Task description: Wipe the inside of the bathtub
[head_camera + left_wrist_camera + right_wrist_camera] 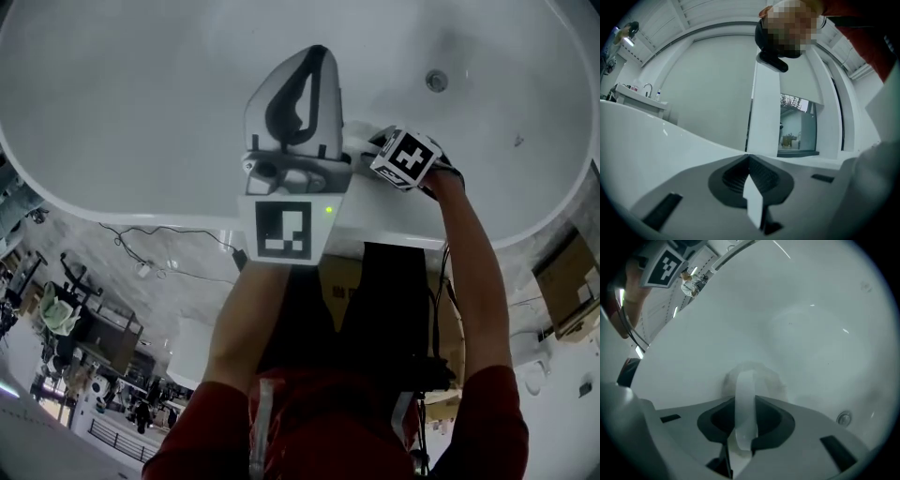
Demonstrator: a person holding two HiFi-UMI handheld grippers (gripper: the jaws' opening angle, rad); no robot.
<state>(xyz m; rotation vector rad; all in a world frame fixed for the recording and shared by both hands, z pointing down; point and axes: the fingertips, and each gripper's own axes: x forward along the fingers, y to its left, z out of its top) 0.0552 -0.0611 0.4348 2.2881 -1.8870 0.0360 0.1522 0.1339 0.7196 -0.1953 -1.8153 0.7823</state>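
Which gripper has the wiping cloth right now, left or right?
The right gripper, low inside the bathtub, with its jaws shut on a white cloth. The left gripper is shut with nothing in it and aimed up at the room.

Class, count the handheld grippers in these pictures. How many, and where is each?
2. The left gripper is held above the near rim of the bathtub, jaws together. The right gripper reaches into it, shut on a white cloth. None seems hidden.

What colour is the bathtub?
The bathtub is white, clearest in the head view.
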